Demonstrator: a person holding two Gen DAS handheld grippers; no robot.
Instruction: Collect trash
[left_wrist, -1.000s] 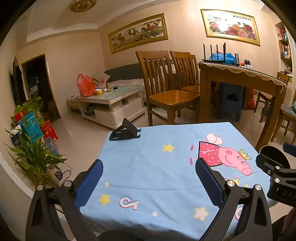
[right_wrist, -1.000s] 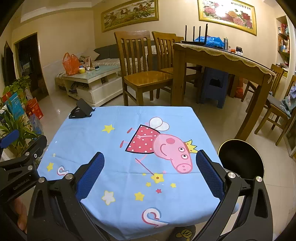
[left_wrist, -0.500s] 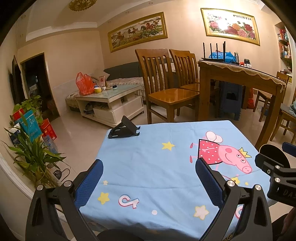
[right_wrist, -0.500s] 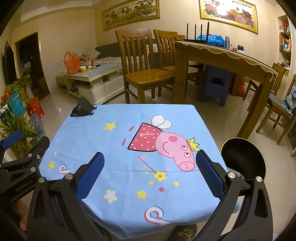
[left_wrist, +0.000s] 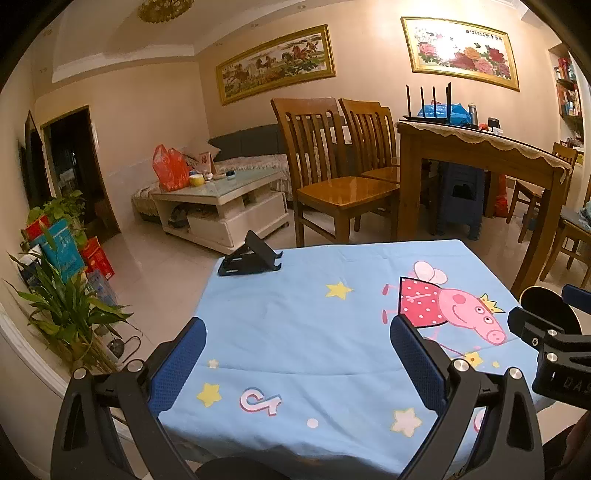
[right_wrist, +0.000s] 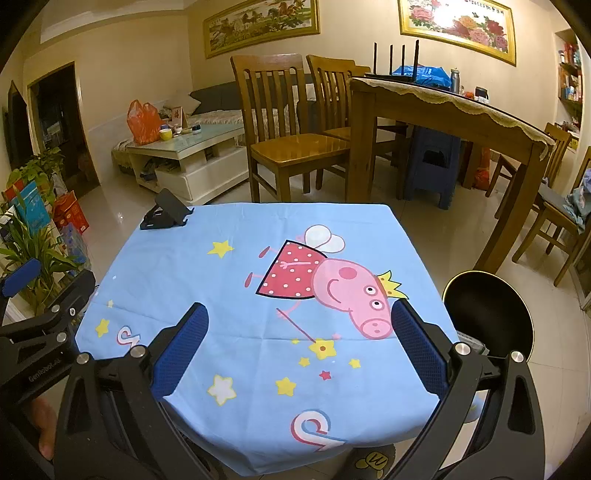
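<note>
Over the near edge of the small table (right_wrist: 236, 206) we hover with both tools, and we see no trash on the blue cartoon cloth (left_wrist: 314, 332); only a black phone stand (left_wrist: 248, 254) sits at its far left corner. Our best guess is that the step in hand is the search itself, so we should sweep slowly, keep both cameras level and check the floor and the table's sides before committing. The dark round bin (right_wrist: 487, 314) waits on the floor just right of the table, so whatever we find should travel that way. Our left gripper (left_wrist: 295, 365) has its blue pads spread wide, holding nothing and touching nothing. Our right gripper (right_wrist: 297, 350) is the same: fingers wide apart, empty, clear of the cloth.
</note>
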